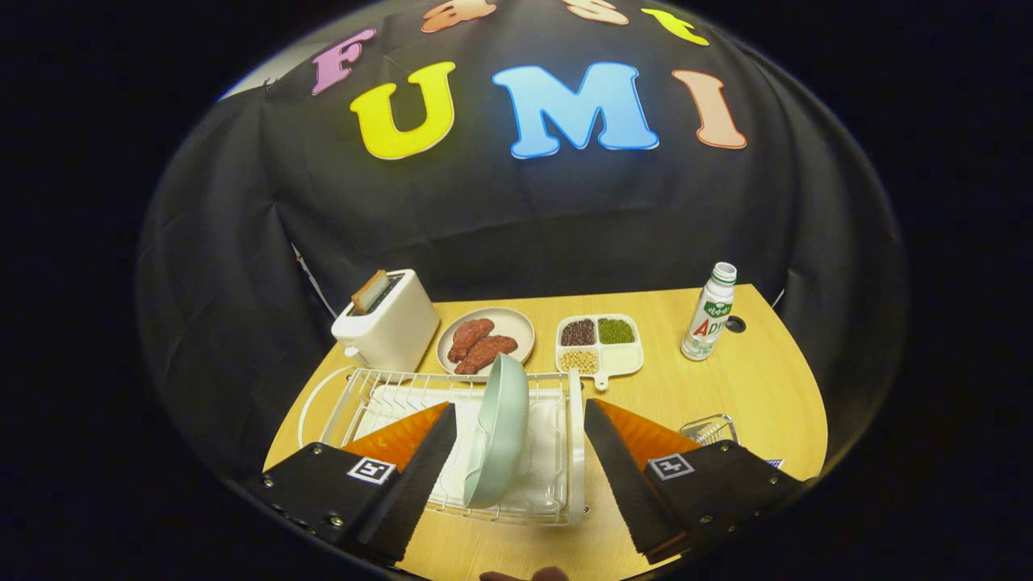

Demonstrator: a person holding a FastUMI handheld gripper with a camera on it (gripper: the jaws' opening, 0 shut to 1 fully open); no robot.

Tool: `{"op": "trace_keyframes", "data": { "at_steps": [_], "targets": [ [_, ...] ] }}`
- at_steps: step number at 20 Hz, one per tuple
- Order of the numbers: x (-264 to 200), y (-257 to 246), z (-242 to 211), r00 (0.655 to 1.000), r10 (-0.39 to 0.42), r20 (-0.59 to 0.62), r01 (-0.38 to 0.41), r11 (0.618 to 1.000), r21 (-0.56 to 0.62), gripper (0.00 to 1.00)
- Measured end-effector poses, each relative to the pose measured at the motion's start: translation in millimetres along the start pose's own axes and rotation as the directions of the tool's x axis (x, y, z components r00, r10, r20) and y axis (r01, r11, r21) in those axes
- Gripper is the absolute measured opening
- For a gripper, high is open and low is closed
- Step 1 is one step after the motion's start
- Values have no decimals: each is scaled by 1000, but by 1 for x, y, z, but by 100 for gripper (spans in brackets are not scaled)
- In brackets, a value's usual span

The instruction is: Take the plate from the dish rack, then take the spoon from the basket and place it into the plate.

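Your gripper (520, 432) is spread wide open, and its two fingers stand on either side of the plate (499, 432) without touching it. You hold nothing at this moment. The plate, a single pale green one, stands on its edge in the white wire dish rack (452, 452), leaning slightly, directly between your fingers. The left finger (407, 476) covers part of the rack's near left side, and the right finger (637, 476) hangs just beyond the rack's right rail.

Take the dish rack as your landmark. To its right, past your right finger, you can see the top corner of one small wire basket (710, 428); most of it is hidden behind that finger, and you cannot make out the spoon inside it. Just behind the rack sits one round beige plate of reddish-brown meat pieces (486, 340). Behind the rack's left end stands one white toaster (387, 321) with a single slice of toast (370, 290) sticking out of its slot. Behind the rack's right end lies one white divided tray (599, 343) with three filled compartments: dark grains, green grains and pale beans. Further right of the rack and well apart from it stands one white bottle (708, 313) with a green label. Everything rests on the light wooden worktop (750, 387). A small cable hole shows in the worktop beside the bottle.
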State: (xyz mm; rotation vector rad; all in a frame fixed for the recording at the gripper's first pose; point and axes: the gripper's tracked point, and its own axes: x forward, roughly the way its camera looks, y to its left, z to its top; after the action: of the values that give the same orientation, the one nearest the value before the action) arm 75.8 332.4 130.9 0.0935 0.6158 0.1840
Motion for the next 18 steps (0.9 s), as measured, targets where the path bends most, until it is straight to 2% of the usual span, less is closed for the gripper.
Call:
{"op": "trace_keyframes", "data": {
  "at_steps": [6,13,14,16,17,18],
  "targets": [
    [32,2,-15,990,-54,-133,56,998,10,98],
    [65,3,-38,958,-123,-259,134,991,24,97],
    [67,1,-42,951,-145,-275,155,988,17,88],
    [74,-2,-54,932,-179,-315,191,982,8,85],
    [75,-6,-60,920,-196,-341,211,977,8,74],
    [70,-1,-57,919,-177,-352,204,978,41,55]
  ]
}}
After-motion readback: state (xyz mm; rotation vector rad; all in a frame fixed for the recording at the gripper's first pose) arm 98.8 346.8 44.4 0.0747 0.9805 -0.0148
